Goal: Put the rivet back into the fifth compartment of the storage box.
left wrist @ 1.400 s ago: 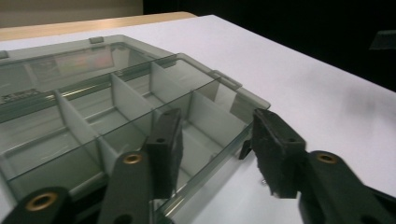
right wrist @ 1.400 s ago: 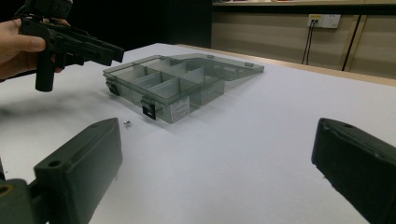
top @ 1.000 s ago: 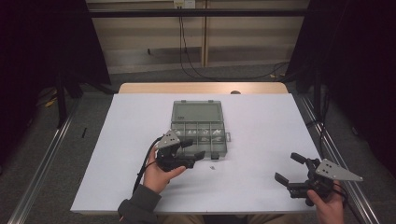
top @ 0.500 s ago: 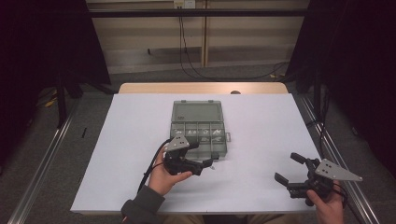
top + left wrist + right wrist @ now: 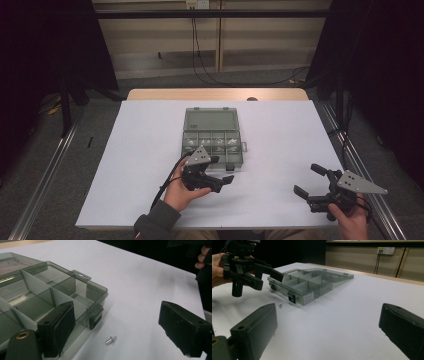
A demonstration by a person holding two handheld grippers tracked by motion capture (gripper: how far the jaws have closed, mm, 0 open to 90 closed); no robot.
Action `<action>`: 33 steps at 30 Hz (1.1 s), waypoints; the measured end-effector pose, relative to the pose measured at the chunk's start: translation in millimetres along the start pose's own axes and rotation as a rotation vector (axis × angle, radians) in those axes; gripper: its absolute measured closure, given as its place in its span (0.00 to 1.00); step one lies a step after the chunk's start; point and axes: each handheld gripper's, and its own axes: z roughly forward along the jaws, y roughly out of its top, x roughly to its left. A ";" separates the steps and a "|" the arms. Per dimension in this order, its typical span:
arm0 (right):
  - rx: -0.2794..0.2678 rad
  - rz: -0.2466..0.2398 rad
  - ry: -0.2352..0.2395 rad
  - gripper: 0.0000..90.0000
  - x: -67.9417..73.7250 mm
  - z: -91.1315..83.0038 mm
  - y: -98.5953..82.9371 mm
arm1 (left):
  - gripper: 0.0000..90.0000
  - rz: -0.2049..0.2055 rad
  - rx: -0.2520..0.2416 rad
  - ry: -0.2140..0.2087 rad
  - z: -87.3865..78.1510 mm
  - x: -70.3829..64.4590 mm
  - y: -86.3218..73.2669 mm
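Stud [image 5: 110, 339]: small, silvery, flanged, lying beside box [image 5: 82, 290].

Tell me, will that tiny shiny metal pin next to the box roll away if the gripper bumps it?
Probably. The pin looks round and smooth and lies on its side on the flat white table, so a nudge could send it rolling. Its wider collar might make it curve. It seems very small between the open left gripper jaws, so it may slip when pinched.
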 end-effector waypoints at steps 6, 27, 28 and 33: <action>0.001 0.001 0.001 0.02 0.1 0.4 -0.1 | 0.19 0.013 0.038 -0.007 7.2 -2.6 -2.6; 0.004 -0.003 0.005 0.02 0.9 1.7 -0.3 | 0.69 0.041 0.209 0.030 19.6 -3.3 -10.9; 0.006 -0.005 0.005 0.02 0.9 1.7 -0.4 | 0.70 0.042 0.215 0.031 20.3 -3.1 -11.4; 0.005 -0.003 0.004 0.02 0.8 1.4 -0.4 | 0.73 0.037 0.222 0.038 22.5 -1.1 -12.3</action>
